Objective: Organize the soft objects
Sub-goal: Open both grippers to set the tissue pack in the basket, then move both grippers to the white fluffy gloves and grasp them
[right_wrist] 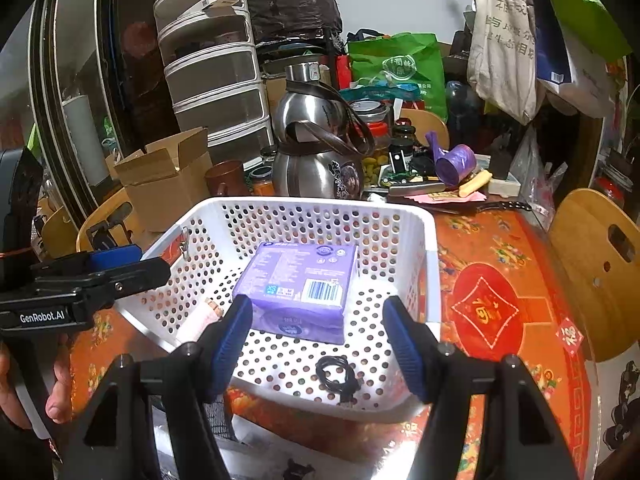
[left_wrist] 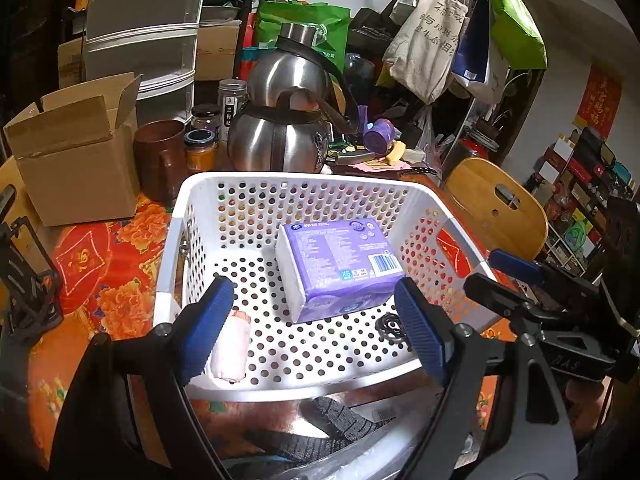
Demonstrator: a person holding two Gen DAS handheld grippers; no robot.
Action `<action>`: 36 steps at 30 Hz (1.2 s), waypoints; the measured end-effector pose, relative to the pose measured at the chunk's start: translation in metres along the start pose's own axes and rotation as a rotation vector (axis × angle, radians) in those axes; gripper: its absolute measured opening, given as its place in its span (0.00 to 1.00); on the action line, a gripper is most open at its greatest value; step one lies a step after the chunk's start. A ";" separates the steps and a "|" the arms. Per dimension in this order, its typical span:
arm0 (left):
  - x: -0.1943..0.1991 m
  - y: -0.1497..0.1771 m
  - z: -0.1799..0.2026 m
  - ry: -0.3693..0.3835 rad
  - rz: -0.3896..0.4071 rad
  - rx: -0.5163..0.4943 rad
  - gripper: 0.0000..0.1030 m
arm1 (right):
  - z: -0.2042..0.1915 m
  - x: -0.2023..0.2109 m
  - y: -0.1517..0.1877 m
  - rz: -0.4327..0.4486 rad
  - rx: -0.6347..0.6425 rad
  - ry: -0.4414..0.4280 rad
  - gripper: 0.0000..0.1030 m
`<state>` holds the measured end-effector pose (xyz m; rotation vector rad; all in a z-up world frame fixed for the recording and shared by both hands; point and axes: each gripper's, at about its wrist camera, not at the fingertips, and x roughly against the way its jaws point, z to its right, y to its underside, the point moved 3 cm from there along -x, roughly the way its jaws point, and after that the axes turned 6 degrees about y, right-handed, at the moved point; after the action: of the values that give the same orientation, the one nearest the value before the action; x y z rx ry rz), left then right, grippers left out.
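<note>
Tissue pack, purple and plastic-wrapped, lies flat in the middle of the white perforated basket, with a small pink-white rolled cloth near the basket's front left corner and a black coiled cord near its front right; pack and roll look light, soft and squashable, so I would grip the pack across its short sides. Both the left hand-held gripper and the right hand-held gripper hover over the front rim, jaws wide and empty. Around the basket, a red floral cloth covers the bench, crowded with steel kettles, a cardboard box and hanging bags.
</note>
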<state>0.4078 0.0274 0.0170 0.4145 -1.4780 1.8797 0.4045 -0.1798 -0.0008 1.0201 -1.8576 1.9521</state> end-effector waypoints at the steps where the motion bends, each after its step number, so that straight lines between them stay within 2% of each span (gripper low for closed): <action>1: 0.001 0.001 0.000 -0.008 0.003 -0.001 0.78 | 0.001 0.001 0.001 -0.001 -0.004 0.000 0.65; 7: 0.018 0.017 0.004 -0.068 0.032 -0.032 0.79 | 0.008 0.010 0.012 0.002 -0.014 0.028 0.67; 11: 0.030 0.036 0.008 -0.073 0.042 -0.038 0.80 | 0.012 0.021 0.030 0.010 -0.032 0.039 0.70; 17: 0.036 0.078 0.014 -0.102 0.038 -0.062 0.81 | 0.013 0.047 0.077 0.018 -0.033 0.031 0.70; 21: 0.055 0.110 0.023 -0.122 0.076 -0.053 0.83 | 0.016 0.072 0.116 0.039 -0.043 0.015 0.71; 26: 0.073 0.159 0.044 -0.113 0.118 -0.059 0.84 | 0.029 0.093 0.167 0.003 -0.132 -0.046 0.71; 33: 0.078 0.214 0.086 -0.127 0.143 -0.104 0.84 | 0.024 0.107 0.209 0.008 -0.099 -0.044 0.70; 36: 0.078 0.222 0.104 -0.129 0.156 -0.131 0.84 | 0.014 0.108 0.215 0.016 -0.060 -0.041 0.63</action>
<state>0.1820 -0.0680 -0.0623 0.3737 -1.7528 1.8913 0.1968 -0.2549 -0.0976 1.0378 -1.9401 1.8856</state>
